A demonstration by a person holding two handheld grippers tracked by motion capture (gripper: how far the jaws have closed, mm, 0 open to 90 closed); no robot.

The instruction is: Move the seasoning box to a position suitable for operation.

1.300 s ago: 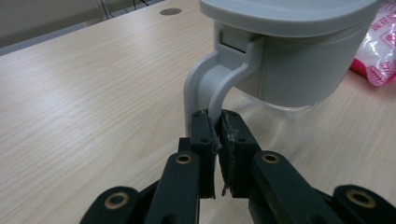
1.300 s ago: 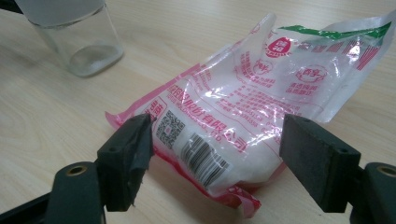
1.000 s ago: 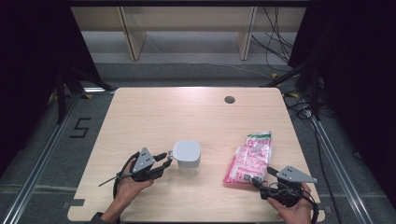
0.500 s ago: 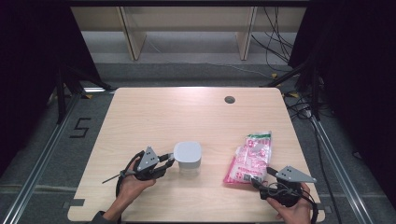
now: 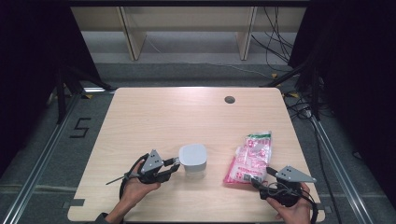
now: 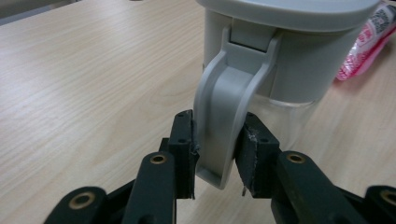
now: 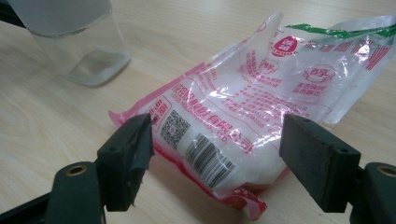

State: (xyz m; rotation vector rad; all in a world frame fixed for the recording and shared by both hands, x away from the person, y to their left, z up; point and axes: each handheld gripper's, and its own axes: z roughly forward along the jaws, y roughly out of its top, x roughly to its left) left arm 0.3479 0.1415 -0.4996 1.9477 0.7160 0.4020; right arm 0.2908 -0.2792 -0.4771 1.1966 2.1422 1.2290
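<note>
A clear container (image 5: 193,158) with a grey lid stands near the table's front, left of centre. My left gripper (image 5: 172,165) reaches it from the left. In the left gripper view, the left gripper (image 6: 217,154) is shut on the grey latch (image 6: 229,116) that hangs down from the lid (image 6: 289,14). A pink and white printed bag (image 5: 250,156) of white powder lies flat to the right. My right gripper (image 5: 259,182) sits at the bag's near end. Seen in its own view, the right gripper (image 7: 217,151) stands open, its jaws on either side of the bag (image 7: 261,102).
The wooden table (image 5: 187,116) has a round cable hole (image 5: 229,99) at the back right. Beyond the bag in the right gripper view stands the container's clear base (image 7: 88,51). Shelving and cables lie on the floor behind the table.
My left gripper has edged slightly right, toward the container. The right gripper, the bag and the container have stayed where they were.
</note>
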